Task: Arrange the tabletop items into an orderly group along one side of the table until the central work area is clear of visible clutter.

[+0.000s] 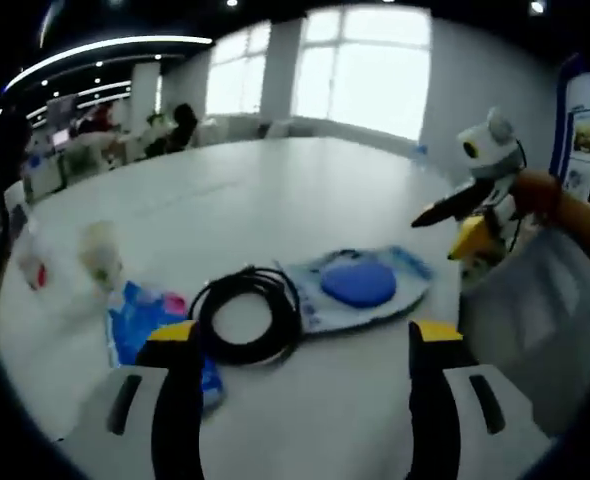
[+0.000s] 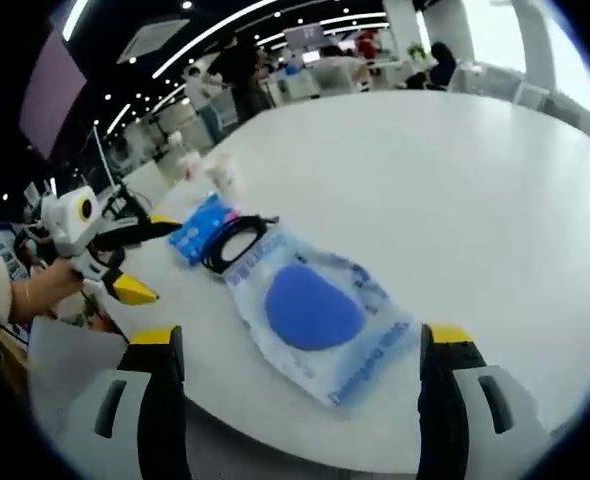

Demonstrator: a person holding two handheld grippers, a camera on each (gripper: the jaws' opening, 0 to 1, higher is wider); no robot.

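A clear plastic bag holding a blue round pad [image 1: 360, 285] [image 2: 310, 305] lies near the white table's edge. Beside it rest a coiled black cable [image 1: 245, 315] [image 2: 230, 240] and a blue packet [image 1: 140, 325] [image 2: 200, 230]. My left gripper [image 1: 303, 332] is open just short of the cable and bag, with nothing between its jaws. My right gripper [image 2: 300, 337] is open too, its jaws straddling the bag from the table's edge without touching it. Each gripper shows in the other's view: the right one [image 1: 465, 228], the left one [image 2: 145, 260].
A small pale cup [image 1: 100, 255] [image 2: 223, 178] and another small item with red on it [image 1: 35, 270] stand past the packet. The round white table [image 1: 305, 190] [image 2: 455, 180] stretches bare beyond. People sit at desks far back. A sleeve [image 1: 565, 210] holds the right gripper.
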